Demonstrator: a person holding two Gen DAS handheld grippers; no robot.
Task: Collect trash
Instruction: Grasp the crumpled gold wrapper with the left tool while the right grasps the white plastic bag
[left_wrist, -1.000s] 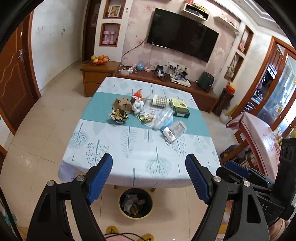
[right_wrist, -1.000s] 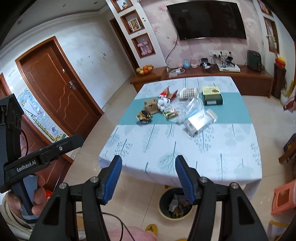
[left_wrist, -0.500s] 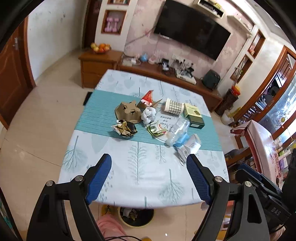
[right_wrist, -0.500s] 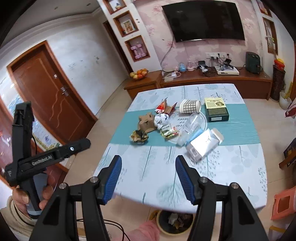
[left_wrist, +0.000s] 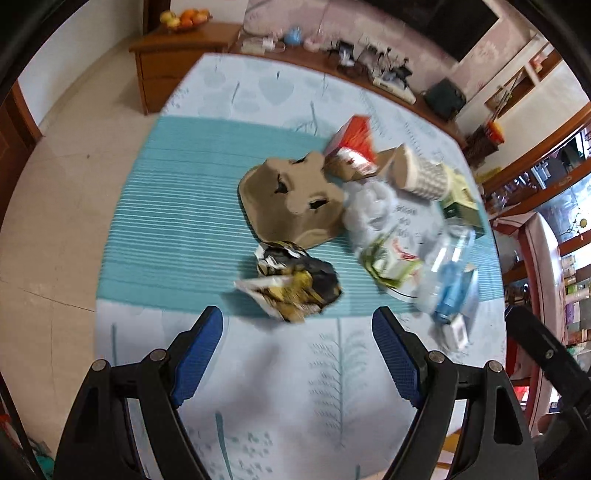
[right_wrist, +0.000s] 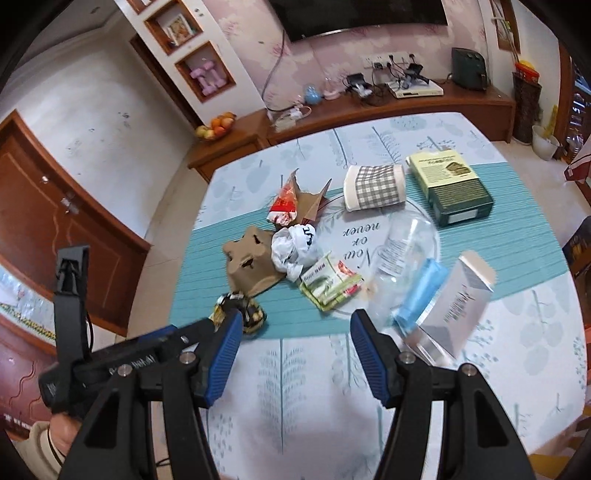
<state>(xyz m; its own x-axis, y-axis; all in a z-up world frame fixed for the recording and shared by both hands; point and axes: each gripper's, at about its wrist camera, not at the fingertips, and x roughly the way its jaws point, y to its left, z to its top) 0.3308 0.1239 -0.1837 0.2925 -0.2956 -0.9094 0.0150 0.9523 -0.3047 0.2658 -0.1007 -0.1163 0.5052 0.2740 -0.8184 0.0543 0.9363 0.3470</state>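
The left tongs (left_wrist: 297, 334) were spread wide and empty, hovering over the counter (left_wrist: 258, 387) just in front of a crumpled black and yellow wrapper (left_wrist: 295, 286), which lay on the teal runner (left_wrist: 177, 229) without touching the blue pads. The right tongs (right_wrist: 295, 332) were also spread wide and held nothing. Ahead of them, the trash lay in a group on the runner: a brown cardboard piece (right_wrist: 249, 264), a crumpled white paper (right_wrist: 295, 245), a green snack packet (right_wrist: 328, 282), a clear plastic bottle (right_wrist: 404, 247), a checked paper cup (right_wrist: 373, 186) lying on its side, a green box (right_wrist: 448, 186) and a silver carton (right_wrist: 456, 299). In the right view the wrapper (right_wrist: 251, 314) was partly hidden behind the left tongs (right_wrist: 207, 328).
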